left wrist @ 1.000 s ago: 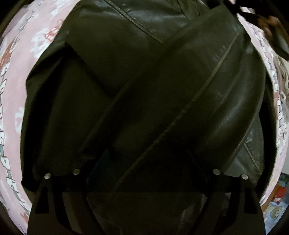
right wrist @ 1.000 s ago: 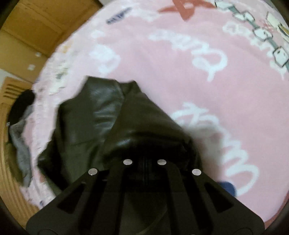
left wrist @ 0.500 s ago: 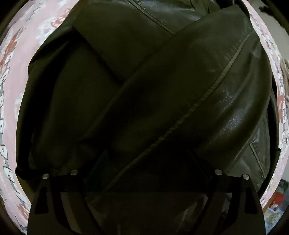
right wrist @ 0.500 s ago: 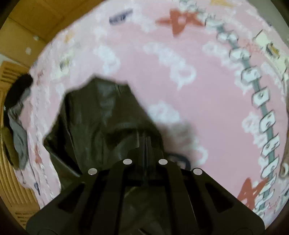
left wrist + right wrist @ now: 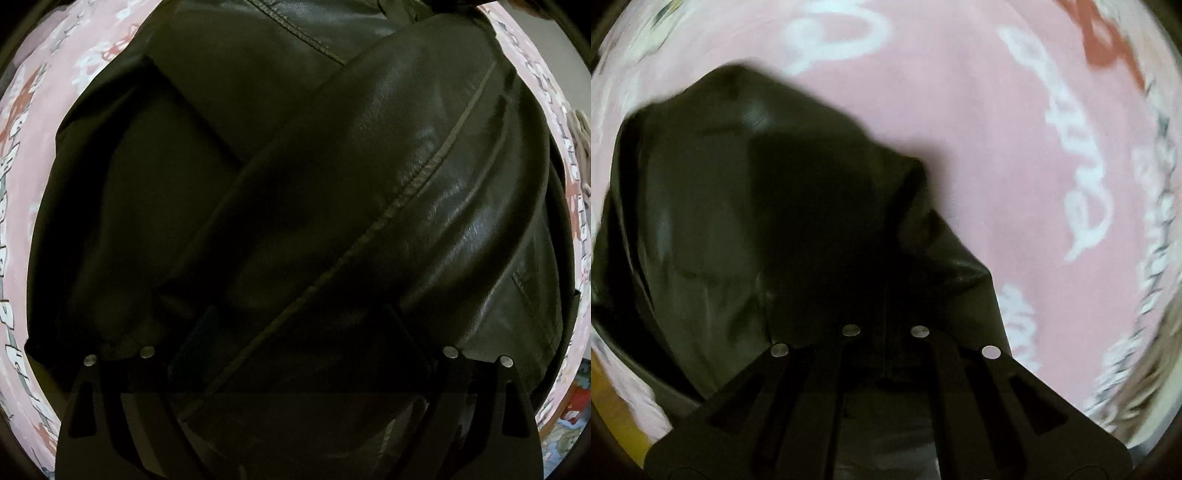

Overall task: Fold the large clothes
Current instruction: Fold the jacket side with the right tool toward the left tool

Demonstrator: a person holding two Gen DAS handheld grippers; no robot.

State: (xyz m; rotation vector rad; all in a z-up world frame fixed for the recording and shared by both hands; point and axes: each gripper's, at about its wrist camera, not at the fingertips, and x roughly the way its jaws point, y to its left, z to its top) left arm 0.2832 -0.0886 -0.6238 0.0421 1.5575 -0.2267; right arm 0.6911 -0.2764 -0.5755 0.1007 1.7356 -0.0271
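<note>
Jacket: the black leather jacket [image 5: 295, 206] lies on the pink blanket [image 5: 22, 206], which I take as landmark. It covers the middle of the blanket, and pink shows only around its edges.
Sleeve: one sleeve [image 5: 388, 199] lies slanted across the jacket's body, probably put there so the bundle becomes narrower before the next fold.
Left gripper: the left gripper [image 5: 295, 347] points down close over the sleeve. Its jaws stand wide apart, have just been opening, and hold nothing. Sleeve leather lies under the gap, but the fingers do not press on it. I judge it has let the sleeve go.
Right gripper: the right gripper [image 5: 886, 306] has its jaws fully closed on a dark fold of the jacket [image 5: 746, 229], which rises toward it above the blanket [image 5: 997, 129]. I judge it carries this edge over for folding.
Risk: the leather looks stiff and smooth, so the fold may spring back.
</note>
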